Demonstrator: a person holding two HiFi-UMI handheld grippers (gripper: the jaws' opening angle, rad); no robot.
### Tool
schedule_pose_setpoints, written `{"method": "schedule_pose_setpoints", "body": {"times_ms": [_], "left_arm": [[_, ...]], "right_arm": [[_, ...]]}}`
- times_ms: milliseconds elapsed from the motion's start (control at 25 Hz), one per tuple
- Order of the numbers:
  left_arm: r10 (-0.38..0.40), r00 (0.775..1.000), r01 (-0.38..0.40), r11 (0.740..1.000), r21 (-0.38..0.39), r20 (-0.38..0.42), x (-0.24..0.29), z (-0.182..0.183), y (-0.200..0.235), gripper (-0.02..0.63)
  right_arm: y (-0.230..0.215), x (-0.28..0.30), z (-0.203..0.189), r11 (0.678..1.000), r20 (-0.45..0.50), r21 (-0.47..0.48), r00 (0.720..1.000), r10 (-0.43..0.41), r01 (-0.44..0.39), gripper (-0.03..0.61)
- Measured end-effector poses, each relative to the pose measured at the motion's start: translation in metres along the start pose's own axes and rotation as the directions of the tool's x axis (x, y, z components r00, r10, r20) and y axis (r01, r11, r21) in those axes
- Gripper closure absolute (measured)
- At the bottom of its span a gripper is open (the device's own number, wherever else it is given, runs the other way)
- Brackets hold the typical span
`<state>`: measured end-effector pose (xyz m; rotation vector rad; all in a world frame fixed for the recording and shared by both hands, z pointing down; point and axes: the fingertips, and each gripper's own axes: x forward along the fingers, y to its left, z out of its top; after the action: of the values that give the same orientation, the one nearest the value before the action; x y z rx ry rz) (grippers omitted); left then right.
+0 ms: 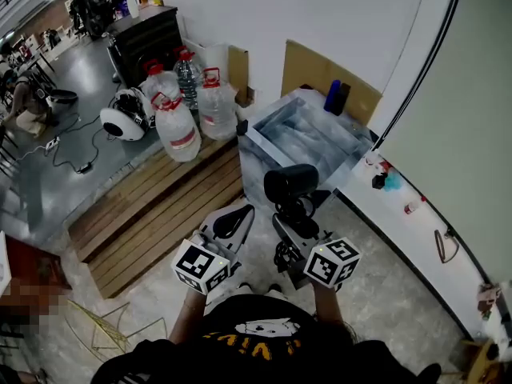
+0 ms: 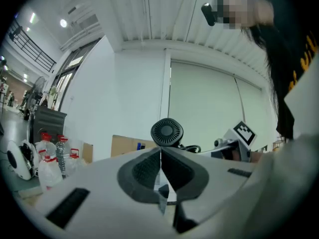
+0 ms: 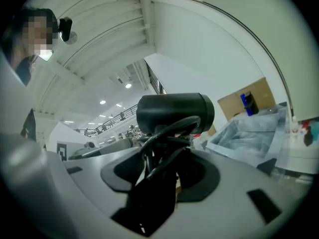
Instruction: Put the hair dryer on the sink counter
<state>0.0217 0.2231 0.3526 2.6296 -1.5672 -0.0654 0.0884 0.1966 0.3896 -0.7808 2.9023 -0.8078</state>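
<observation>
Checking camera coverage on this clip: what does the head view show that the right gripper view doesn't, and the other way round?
Only the head view: the water jugs and the wooden platform.
Only the right gripper view: a close look at the right gripper, its jaws closed on the handle of the hair dryer with the cord bunched between them, plus the ceiling lights.
Both: the hair dryer, the sink and the blue bottle behind it.
</observation>
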Motion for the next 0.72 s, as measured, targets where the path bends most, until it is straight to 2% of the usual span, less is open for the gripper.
{"method": "schedule_pose_setpoints", "body": {"times_ms": [400, 720], "left_arm": [[0.002, 1.000, -0.003, 1.000, 0.007, 0.016, -0.023, 0.010, 0.021, 0.604], [-0.003, 1.000, 0.003, 1.000, -0.016, 0.001, -0.049, -0.005, 0.034, 0.604]], "right_arm": [[0.021, 0.023, -0.005, 1.000, -0.003, -0.005, 1.000, 0.002, -0.002, 0.387], [0.033, 0.029, -0.025, 0.999, -0.014, -0.015, 0.999, -0.029, 0.029, 0.387]]}}
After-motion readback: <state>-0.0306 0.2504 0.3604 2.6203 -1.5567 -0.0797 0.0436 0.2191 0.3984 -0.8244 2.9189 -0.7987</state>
